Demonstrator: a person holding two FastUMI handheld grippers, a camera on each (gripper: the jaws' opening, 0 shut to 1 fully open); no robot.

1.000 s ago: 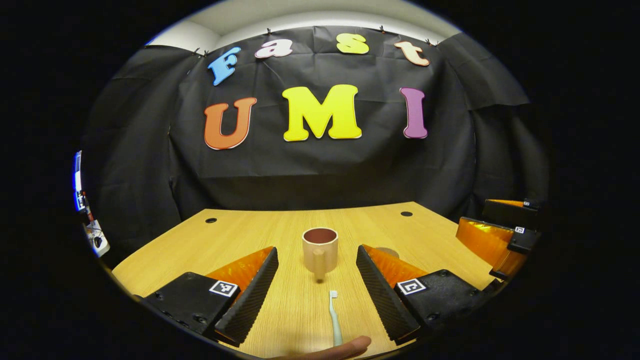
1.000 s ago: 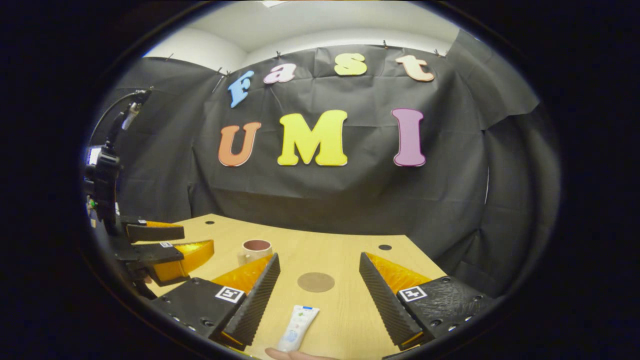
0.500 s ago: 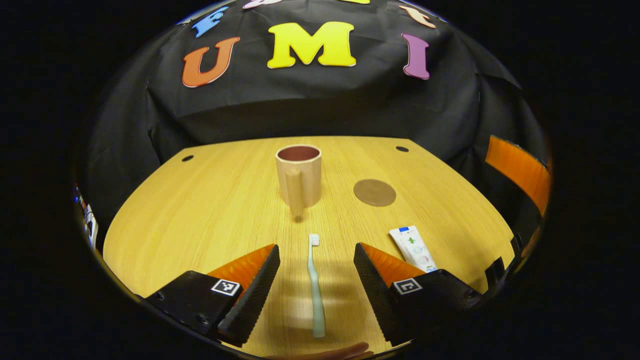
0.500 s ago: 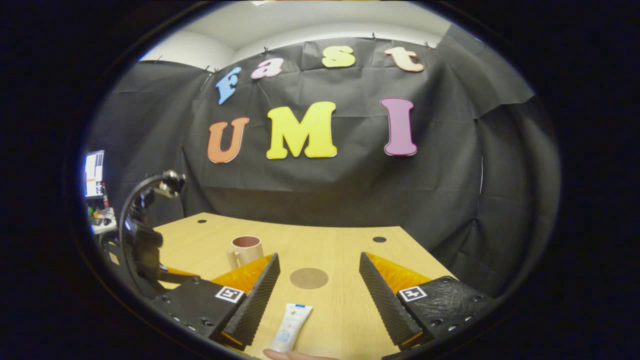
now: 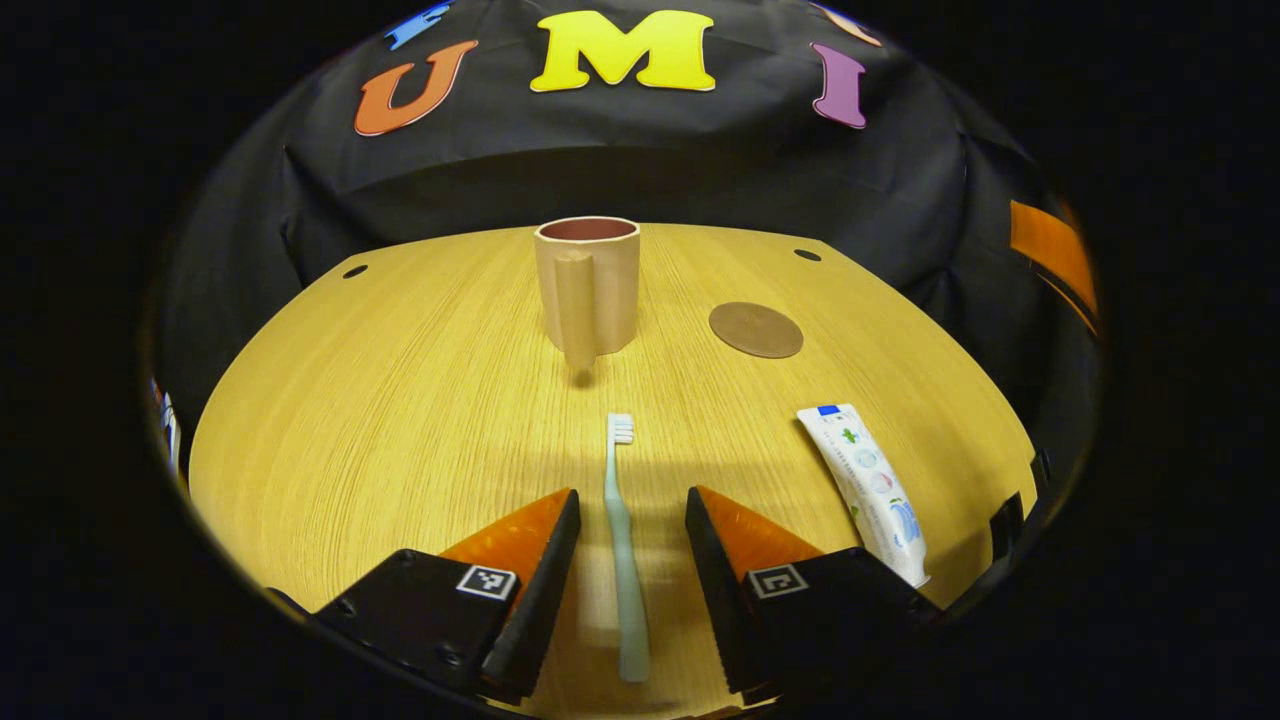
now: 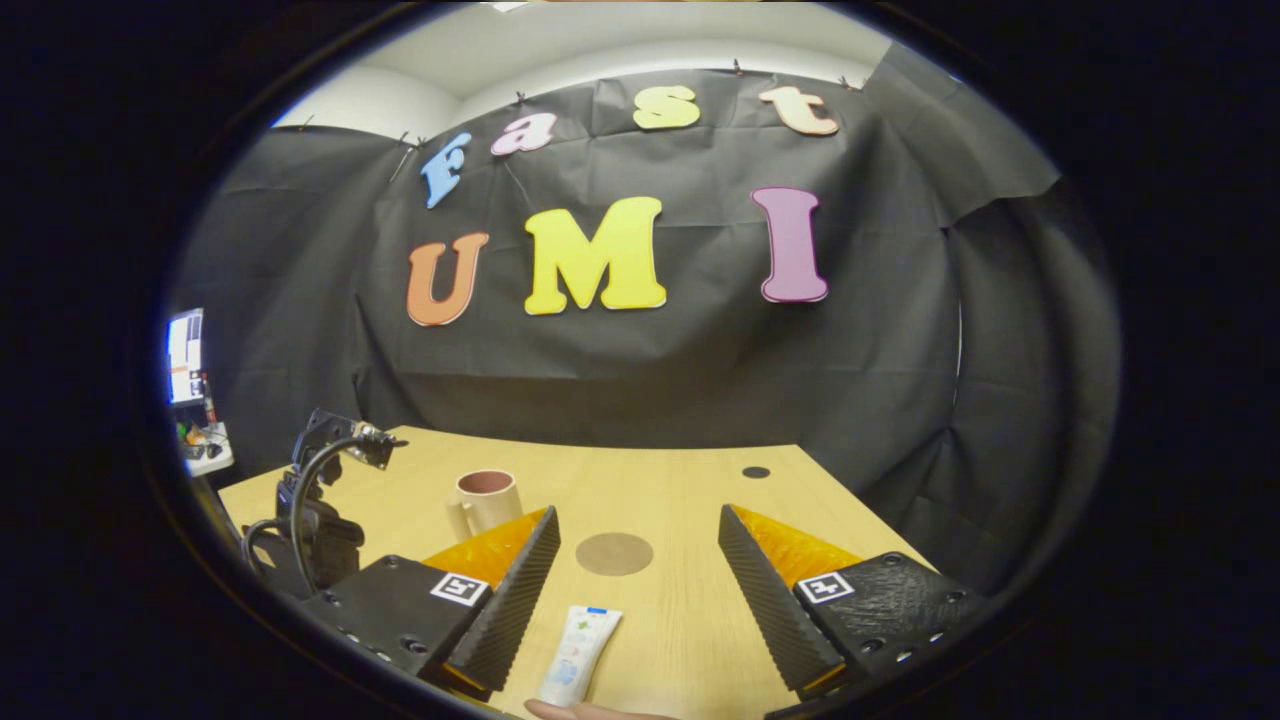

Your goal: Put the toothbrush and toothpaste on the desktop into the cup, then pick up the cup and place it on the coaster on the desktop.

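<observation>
A wooden desktop is seen in the left gripper view, backed by the black cloth wall. On it a beige cup is stood upright, its handle turned toward the camera, and a round brown coaster is laid flat just to its right, apart from it. A white toothpaste tube is laid nearer the front right edge. The left gripper is held low with its fingers spread, and a pale toothbrush is laid flat between them, untouched, bristles pointing toward the cup. In the right gripper view, the right gripper is held released, the toothpaste tube lying between its fingers.
</observation>
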